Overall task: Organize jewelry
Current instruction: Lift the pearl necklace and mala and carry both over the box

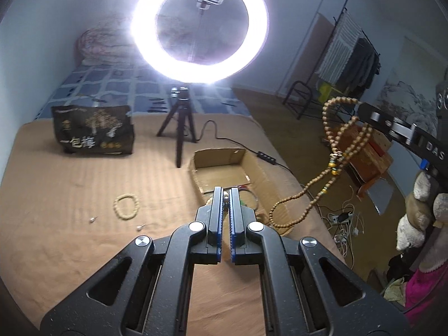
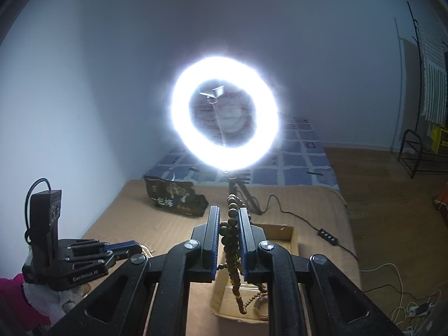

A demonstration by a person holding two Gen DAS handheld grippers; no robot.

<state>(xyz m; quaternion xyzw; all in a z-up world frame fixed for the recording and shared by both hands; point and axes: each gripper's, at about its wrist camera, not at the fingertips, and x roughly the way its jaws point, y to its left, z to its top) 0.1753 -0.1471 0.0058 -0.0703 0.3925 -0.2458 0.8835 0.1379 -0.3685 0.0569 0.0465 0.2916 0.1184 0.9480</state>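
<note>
- Left gripper, lower centre of its view, is clamped tight on a small bead strand.
- Right gripper pinches a long wooden bead necklace, dangling over the cardboard box.
- A pale bracelet lies left-centre on the tan blanket.

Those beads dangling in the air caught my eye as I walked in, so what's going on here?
A person holds a gripper in each hand and is tidying jewelry on a bed. The right gripper is shut on a long brown bead necklace, which hangs above the cardboard box. The left gripper is shut on a few beads of another strand. A pale bead bracelet lies on the tan blanket.
</note>
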